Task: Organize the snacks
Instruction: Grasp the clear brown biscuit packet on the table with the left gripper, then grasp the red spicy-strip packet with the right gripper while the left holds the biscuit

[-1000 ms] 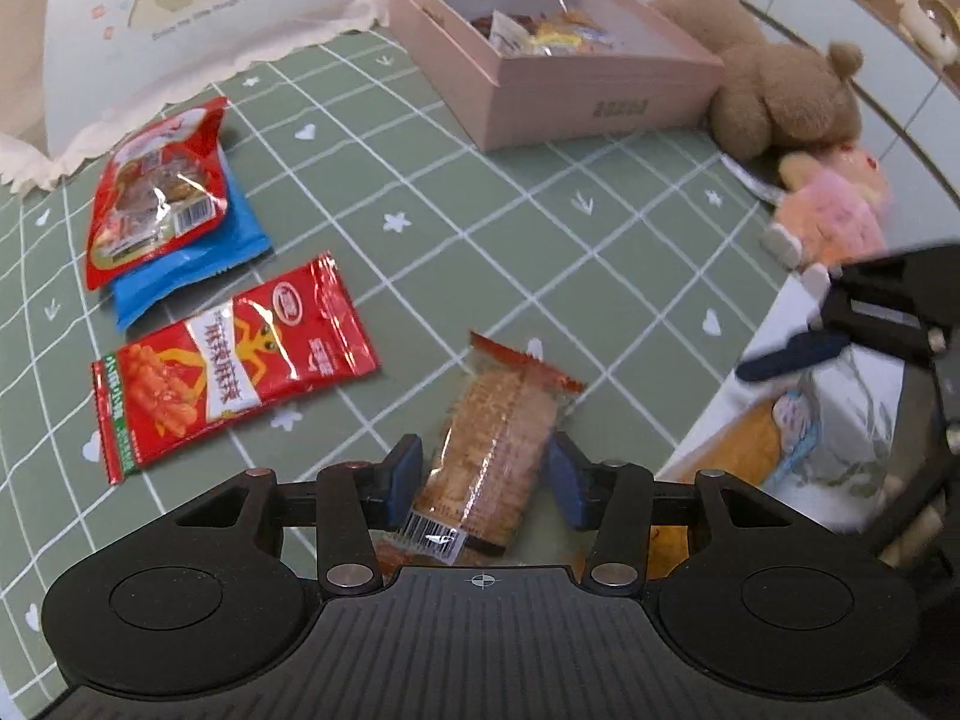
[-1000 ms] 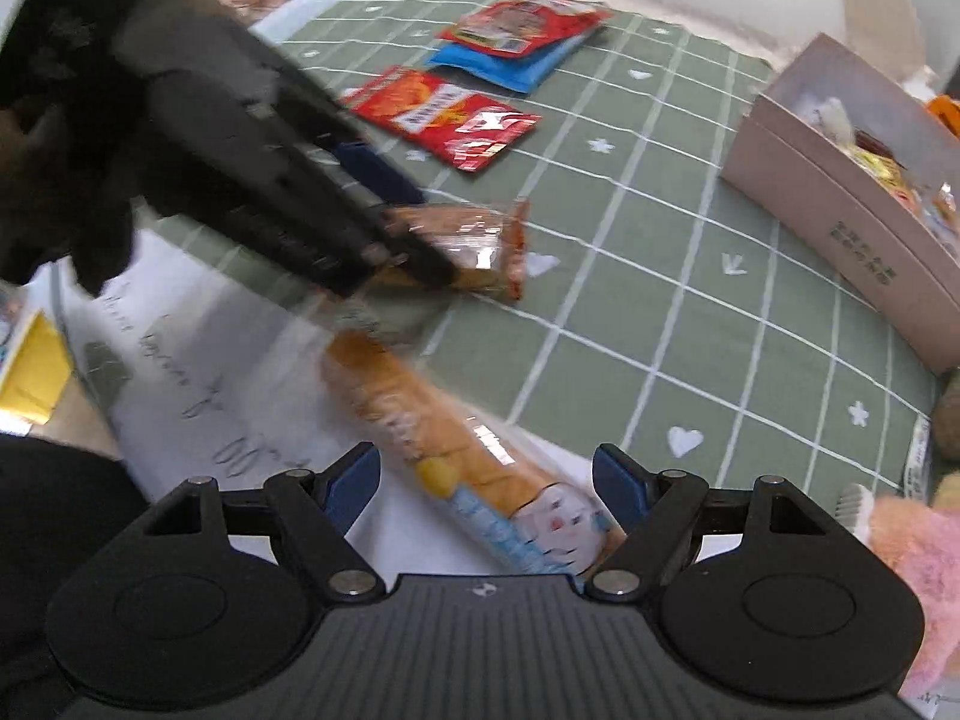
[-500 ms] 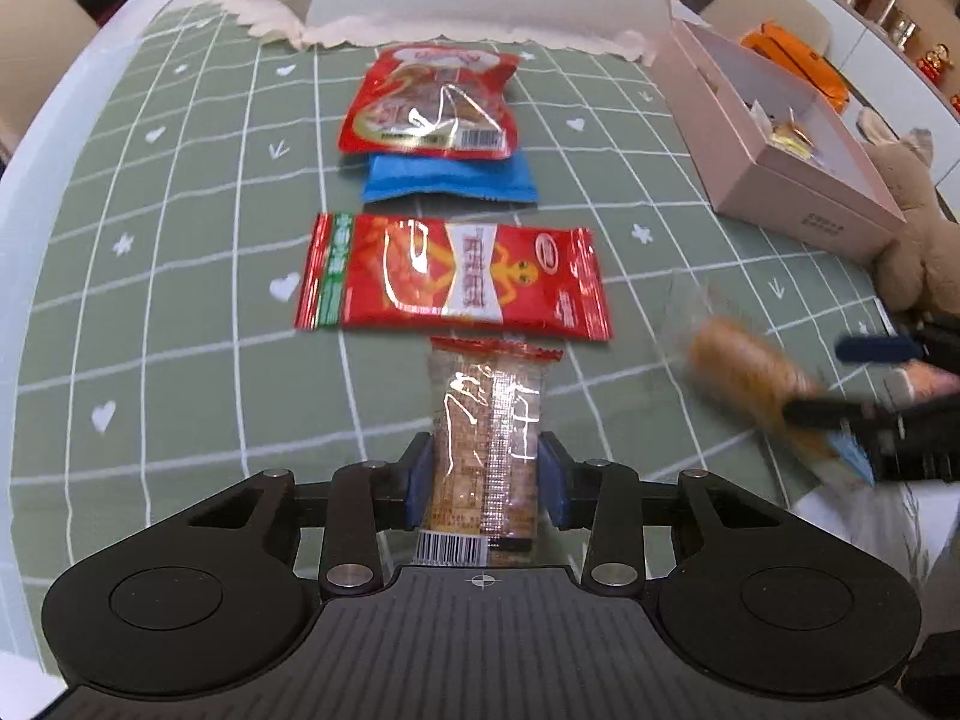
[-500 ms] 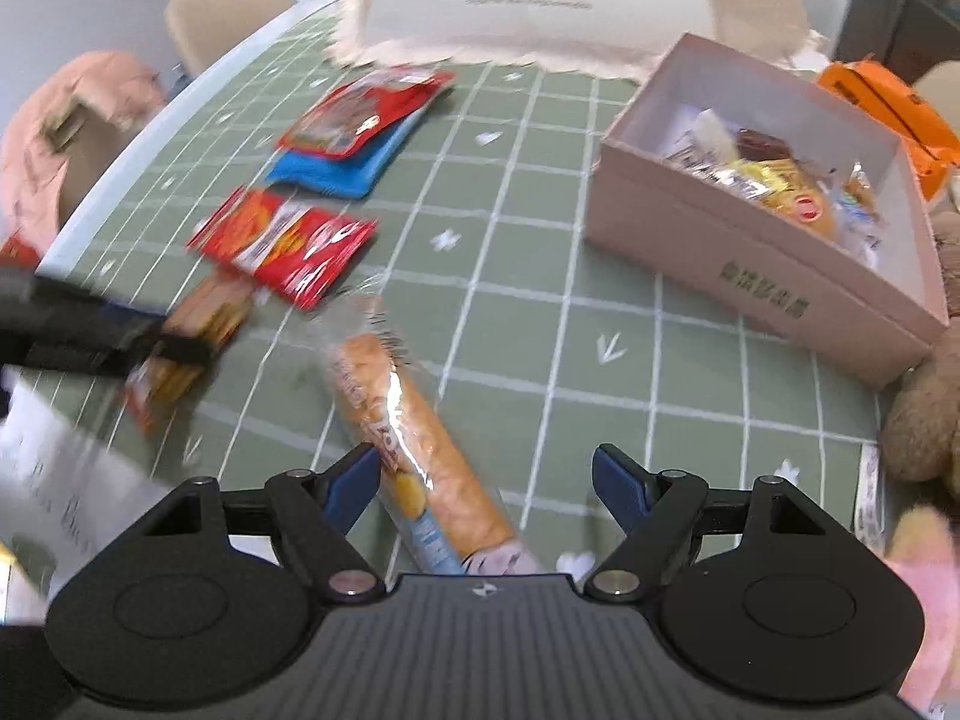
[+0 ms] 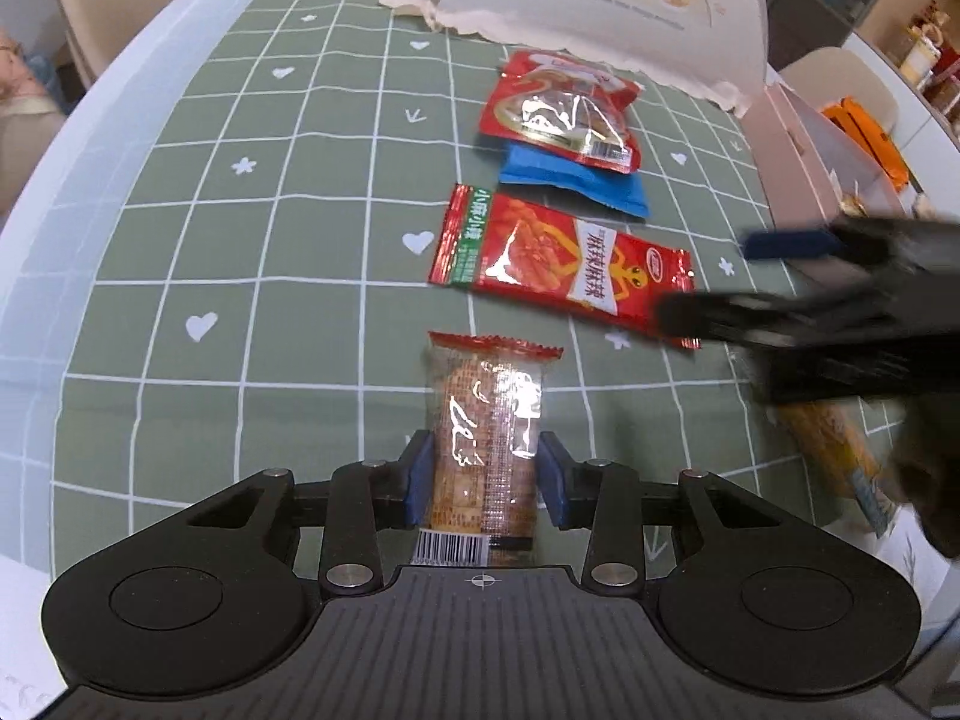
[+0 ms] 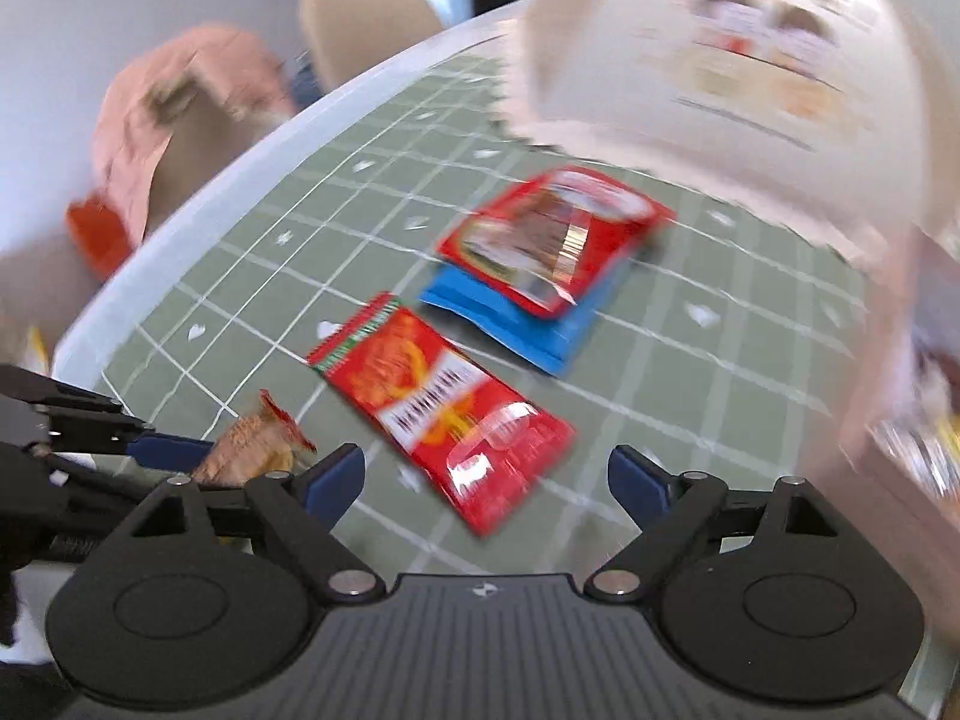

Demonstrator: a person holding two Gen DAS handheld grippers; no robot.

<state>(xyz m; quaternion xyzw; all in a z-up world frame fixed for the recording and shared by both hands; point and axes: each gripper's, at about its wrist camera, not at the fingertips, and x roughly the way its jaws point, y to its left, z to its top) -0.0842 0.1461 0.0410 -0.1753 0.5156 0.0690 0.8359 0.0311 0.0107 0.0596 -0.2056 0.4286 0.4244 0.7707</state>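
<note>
My left gripper (image 5: 485, 489) is shut on a clear cracker pack with red ends (image 5: 487, 438), held just above the green checked cloth. A long red snack pack (image 5: 561, 267) lies ahead of it, and a red pouch (image 5: 561, 114) sits on a blue pack (image 5: 579, 183) farther back. My right gripper (image 6: 486, 477) is open and empty, above the near end of the long red pack (image 6: 444, 414). It shows blurred at the right of the left wrist view (image 5: 786, 276). An orange bread pack (image 5: 840, 450) lies on the cloth under it.
A white mesh food cover (image 5: 612, 6) stands at the back. The pink snack box (image 5: 804, 162) is at the right, blurred in the right wrist view. Chairs (image 6: 366, 24) stand beyond the table's rounded white edge (image 5: 120, 96).
My left gripper has carried the cracker pack left and stays shut on it. My right gripper has swung left, off the orange bread pack, to above the long red pack.
</note>
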